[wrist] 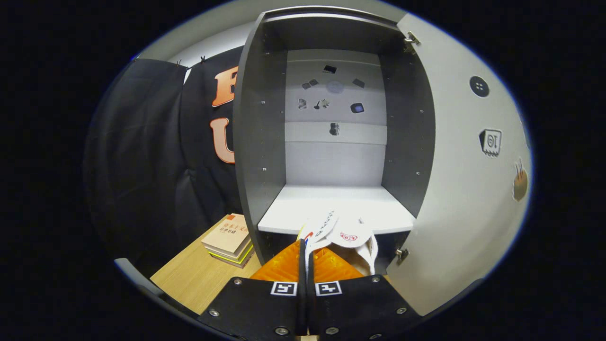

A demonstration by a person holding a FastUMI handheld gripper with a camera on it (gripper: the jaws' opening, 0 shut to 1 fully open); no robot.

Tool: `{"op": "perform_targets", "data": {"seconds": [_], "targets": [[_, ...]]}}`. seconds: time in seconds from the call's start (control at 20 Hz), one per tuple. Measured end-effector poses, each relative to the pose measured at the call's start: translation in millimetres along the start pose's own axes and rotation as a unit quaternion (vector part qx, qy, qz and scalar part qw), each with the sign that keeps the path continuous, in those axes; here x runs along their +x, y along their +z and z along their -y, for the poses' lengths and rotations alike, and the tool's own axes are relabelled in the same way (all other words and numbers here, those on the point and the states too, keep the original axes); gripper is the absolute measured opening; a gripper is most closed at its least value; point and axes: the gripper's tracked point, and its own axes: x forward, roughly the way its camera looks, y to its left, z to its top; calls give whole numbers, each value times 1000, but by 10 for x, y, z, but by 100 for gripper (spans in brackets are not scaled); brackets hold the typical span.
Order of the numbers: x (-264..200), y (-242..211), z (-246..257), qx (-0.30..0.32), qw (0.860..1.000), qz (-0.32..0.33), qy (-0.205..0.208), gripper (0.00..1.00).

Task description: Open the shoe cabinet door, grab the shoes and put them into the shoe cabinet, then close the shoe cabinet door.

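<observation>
- I see a wooden table with a stack of books left of the open shoe cabinet; its door is swung right.
- My hand-held gripper has its orange fingers pressed together, pinching a white shoe at the front edge of the cabinet's white shelf.
- The shoe's lower part is hidden behind the fingers.
- Small dark stickers on the cabinet's back panel are too blurred to make out.

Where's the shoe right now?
In the gripper view, the white shoe is pinched in the shut claw, at the front edge of the open cabinet's white shelf.
</observation>
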Motion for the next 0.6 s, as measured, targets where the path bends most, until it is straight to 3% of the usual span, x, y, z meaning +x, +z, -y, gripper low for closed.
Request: {"op": "perform_targets", "data": {"seconds": [0.25,0.6], "targets": [[709,367,66,-8,1000,7,13,0],[1724,436,300,-23,1000,-18,12,0]]}}
